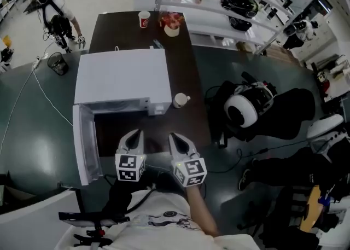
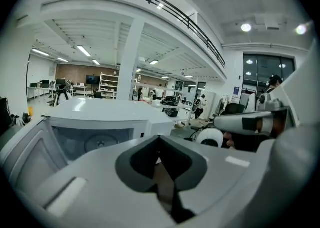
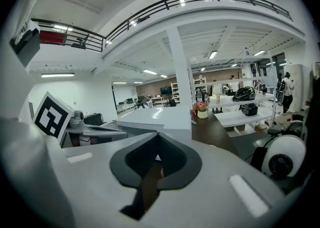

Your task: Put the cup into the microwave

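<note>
Table (image 1: 188,74): cup (image 1: 144,19) head view only.

Right gripper (image 3: 159,137): jaws together, dark pads meeting at the tip, nothing between them. Straight ahead past the tip is the white microwave (image 3: 160,117), seen from slightly above its top. Left gripper (image 3: 117,132) sits just beside on the left with its marker cube (image 3: 50,114) facing the camera; can't tell its jaw state from here. Dark bench (image 3: 215,129) runs away to the right of the microwave, with a pot of red flowers (image 3: 201,108) at its far end. White shelf unit (image 3: 245,114) further right with dark gear on it. White round headset-like unit (image 3: 282,159) at lower right.
</note>
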`<state>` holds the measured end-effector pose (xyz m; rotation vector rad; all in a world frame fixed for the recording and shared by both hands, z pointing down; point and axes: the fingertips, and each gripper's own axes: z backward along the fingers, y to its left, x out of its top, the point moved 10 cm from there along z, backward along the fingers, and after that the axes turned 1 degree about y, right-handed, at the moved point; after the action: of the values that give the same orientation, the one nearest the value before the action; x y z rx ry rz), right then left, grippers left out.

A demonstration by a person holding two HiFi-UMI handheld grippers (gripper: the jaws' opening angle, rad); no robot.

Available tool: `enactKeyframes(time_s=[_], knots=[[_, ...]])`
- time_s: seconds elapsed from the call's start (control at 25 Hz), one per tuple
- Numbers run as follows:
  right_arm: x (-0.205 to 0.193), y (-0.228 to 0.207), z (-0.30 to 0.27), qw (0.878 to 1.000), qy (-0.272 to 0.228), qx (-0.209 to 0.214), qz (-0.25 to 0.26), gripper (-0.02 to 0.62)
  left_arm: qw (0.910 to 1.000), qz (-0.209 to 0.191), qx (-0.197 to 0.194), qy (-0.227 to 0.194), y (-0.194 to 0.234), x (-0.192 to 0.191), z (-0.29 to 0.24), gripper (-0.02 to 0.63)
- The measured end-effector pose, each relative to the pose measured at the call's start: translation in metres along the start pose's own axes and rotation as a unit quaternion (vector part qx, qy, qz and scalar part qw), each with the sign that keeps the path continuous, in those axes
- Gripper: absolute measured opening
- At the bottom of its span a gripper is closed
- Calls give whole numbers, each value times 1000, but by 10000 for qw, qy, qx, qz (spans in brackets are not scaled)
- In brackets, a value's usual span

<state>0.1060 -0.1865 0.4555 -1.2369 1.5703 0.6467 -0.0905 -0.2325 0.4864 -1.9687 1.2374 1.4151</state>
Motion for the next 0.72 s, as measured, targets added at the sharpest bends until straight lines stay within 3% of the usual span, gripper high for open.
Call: enactKeyframes(time_s=[0.36, 0.52, 0.72], knots=[[-23, -52, -15, 9987, 443, 168, -204, 2, 9973, 259, 229, 651, -11, -16, -44, 0], [-29, -74, -26, 9970, 687, 268, -237, 2, 9933, 494, 318, 998, -18, -30, -61, 0], [-37, -95, -40, 9937, 1026, 297, -343, 2, 9882, 507, 336, 1407, -24, -38, -79, 0]])
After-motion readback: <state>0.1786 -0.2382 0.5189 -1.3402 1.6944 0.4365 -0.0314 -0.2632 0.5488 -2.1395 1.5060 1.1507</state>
